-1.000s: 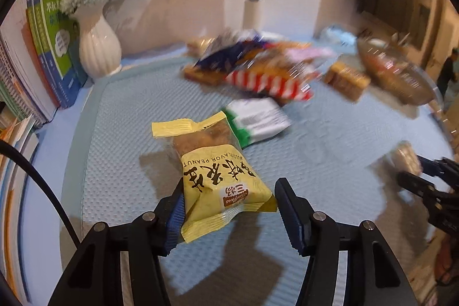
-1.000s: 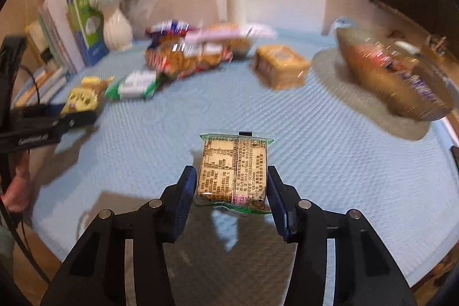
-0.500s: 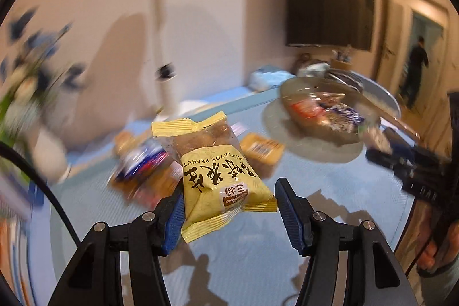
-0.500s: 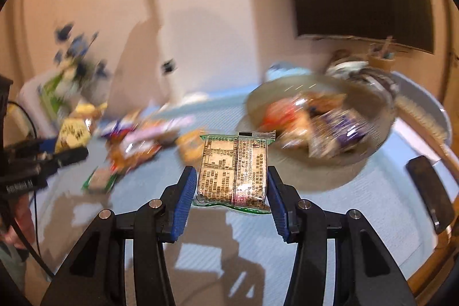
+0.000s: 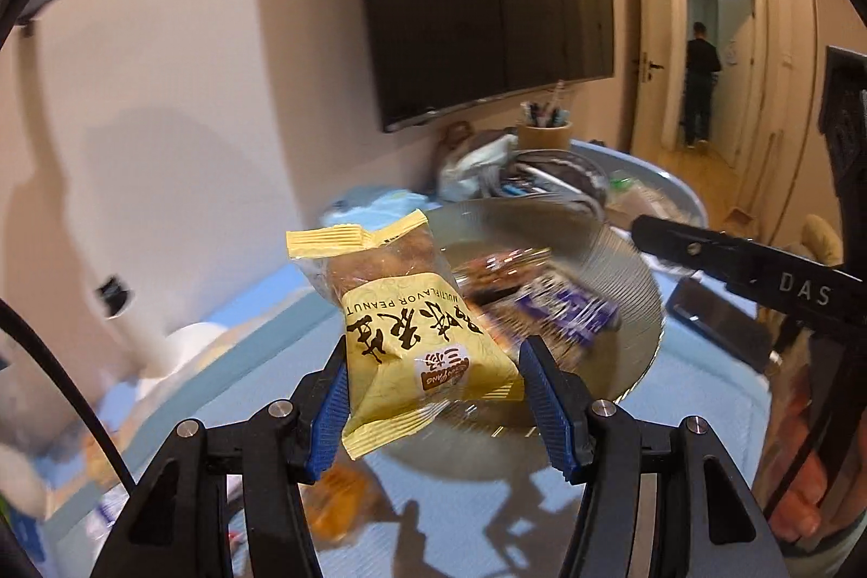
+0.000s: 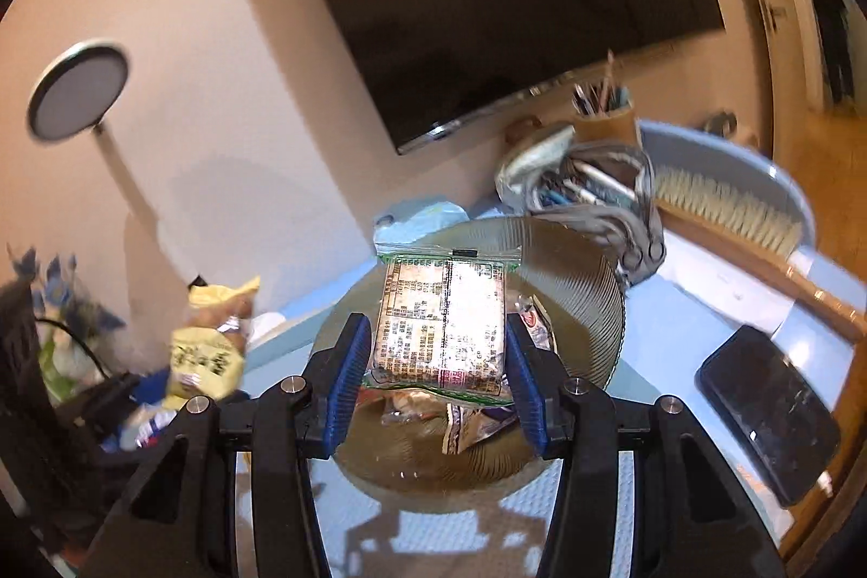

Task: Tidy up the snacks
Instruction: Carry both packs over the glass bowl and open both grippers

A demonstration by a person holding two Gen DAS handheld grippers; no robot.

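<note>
My left gripper [image 5: 433,394] is shut on a yellow peanut snack packet [image 5: 417,339], held in the air just in front of a ribbed glass bowl [image 5: 634,264]. Several wrapped snacks [image 5: 563,307] lie in that bowl, blurred. My right gripper [image 6: 433,377] is shut on a clear-wrapped cracker pack [image 6: 441,323] with printed text, directly over the same bowl [image 6: 596,264]. In the right wrist view the yellow packet [image 6: 208,350] hangs to the left. In the left wrist view the right gripper's dark finger [image 5: 731,258] reaches in from the right.
A black phone [image 6: 769,410] lies right of the bowl on the blue mat. Behind the bowl are a grey pencil case [image 6: 590,193], a pen cup [image 6: 601,117] and a wooden brush [image 6: 726,209]. A wall screen hangs above. Loose snacks [image 5: 336,507] remain lower left. A person stands in the far doorway [image 5: 699,85].
Both grippers rose off the mat and swung right, from the snack pile and vase to the glass bowl. Each still holds its packet. Both wrists rolled.
</note>
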